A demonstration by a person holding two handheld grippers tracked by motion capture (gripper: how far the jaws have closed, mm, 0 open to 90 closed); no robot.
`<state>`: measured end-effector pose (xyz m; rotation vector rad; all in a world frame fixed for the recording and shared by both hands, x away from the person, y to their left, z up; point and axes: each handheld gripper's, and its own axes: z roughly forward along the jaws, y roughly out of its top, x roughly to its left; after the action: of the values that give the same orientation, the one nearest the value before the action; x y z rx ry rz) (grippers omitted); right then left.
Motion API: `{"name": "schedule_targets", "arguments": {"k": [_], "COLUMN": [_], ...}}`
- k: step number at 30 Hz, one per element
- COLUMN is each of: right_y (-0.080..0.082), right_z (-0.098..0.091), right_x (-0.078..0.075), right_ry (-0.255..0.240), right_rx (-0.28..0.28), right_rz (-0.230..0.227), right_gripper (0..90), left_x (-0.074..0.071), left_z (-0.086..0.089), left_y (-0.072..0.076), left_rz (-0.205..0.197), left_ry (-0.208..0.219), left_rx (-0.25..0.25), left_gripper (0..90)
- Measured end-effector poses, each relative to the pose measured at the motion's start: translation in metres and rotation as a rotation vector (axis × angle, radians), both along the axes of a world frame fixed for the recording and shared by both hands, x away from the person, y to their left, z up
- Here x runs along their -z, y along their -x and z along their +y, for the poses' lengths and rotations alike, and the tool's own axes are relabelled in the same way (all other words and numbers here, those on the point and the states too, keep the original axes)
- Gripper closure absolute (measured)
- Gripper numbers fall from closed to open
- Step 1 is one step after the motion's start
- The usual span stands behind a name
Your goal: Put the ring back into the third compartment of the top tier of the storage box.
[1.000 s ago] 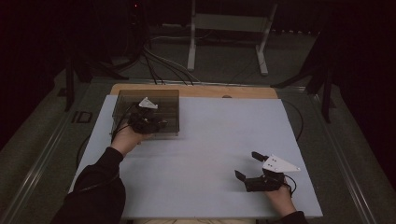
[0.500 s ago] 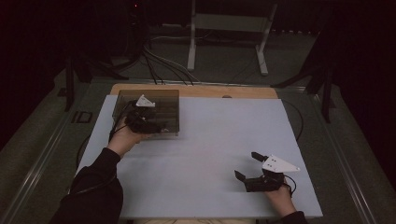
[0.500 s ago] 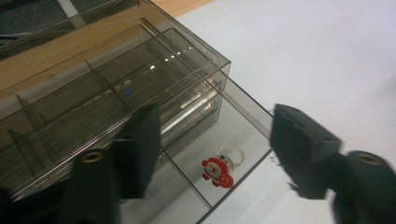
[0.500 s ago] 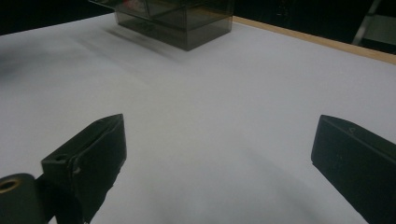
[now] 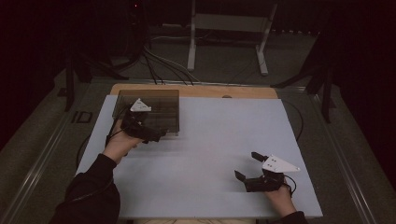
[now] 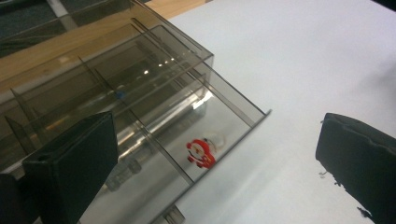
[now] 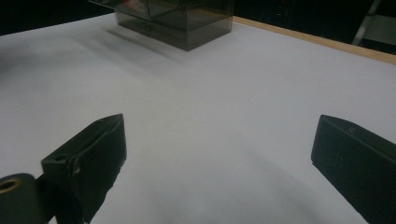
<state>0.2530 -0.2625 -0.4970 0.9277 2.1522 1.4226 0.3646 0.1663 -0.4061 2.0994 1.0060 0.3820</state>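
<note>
A smoke-tinted clear box [image 5: 159,105] with several compartments stands at the table's far left. In the left gripper view a small red and white figure [image 6: 201,152] lies in a near compartment of the box [image 6: 140,70]. My left gripper [image 5: 156,135] hovers over the box's near edge. Its jaws have just been opening and stand wide, with nothing held between them [image 6: 217,135]. My right gripper [image 5: 246,164] rests open on the white sheet at the front right, nothing between its fingers [image 7: 222,140].
A white sheet [image 5: 219,130] covers the table, with a wooden edge [image 5: 196,91] along the back. The box [image 7: 187,23] appears far off in the right gripper view. A metal stand [image 5: 224,42] and cables [image 5: 159,65] lie on the floor behind.
My left gripper has drawn back a little toward the person over the box's near edge. The right gripper has kept still.
</note>
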Motion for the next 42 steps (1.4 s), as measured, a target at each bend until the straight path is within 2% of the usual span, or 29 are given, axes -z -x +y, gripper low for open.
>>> {"name": "schedule_targets", "arguments": {"k": [2, 4, 12, 14, 17, 23, 38, 42], "right_y": [0.0, 0.0, 0.0, 0.0, 0.0, 0.0, 0.0, 0.0], "right_z": [0.0, 0.0, 0.0, 0.0, 0.0, 0.0, 0.0, 0.001], "right_x": [0.0, 0.0, 0.0, 0.0, 0.0, 0.0, 0.0, 0.0], "right_ry": [0.0, 0.002, 0.002, 0.001, 0.002, 0.0, 0.002, 0.003], "right_rx": [0.001, -0.001, 0.002, 0.003, 0.002, 0.002, 0.0, 0.0], "right_rz": [0.0, -0.001, -0.003, -0.004, -0.002, 0.0, 0.002, 0.002], "right_gripper": [3.1, 3.1, 3.1, 3.1, 3.1, 3.1, 3.1, 3.1], "left_x": [0.0, -0.001, 0.0, 0.0, 0.004, 0.015, 0.046, 0.055], "left_z": [0.0, 0.005, 0.018, 0.023, 0.027, 0.031, 0.044, 0.047], "left_y": [0.0, 0.01, 0.03, 0.035, 0.043, 0.058, 0.083, 0.086], "left_rz": [0.0, -0.013, -0.058, -0.07, -0.072, -0.076, -0.096, -0.092], "left_ry": [0.0, 0.031, 0.048, 0.069, 0.08, 0.049, 0.104, 0.1], "left_rx": [0.0, 0.009, -0.008, -0.011, -0.012, -0.012, -0.039, -0.045], "left_gripper": [0.0, 0.0, 0.0, 0.0, 0.0, 0.0, 0.0, 0.0]}}
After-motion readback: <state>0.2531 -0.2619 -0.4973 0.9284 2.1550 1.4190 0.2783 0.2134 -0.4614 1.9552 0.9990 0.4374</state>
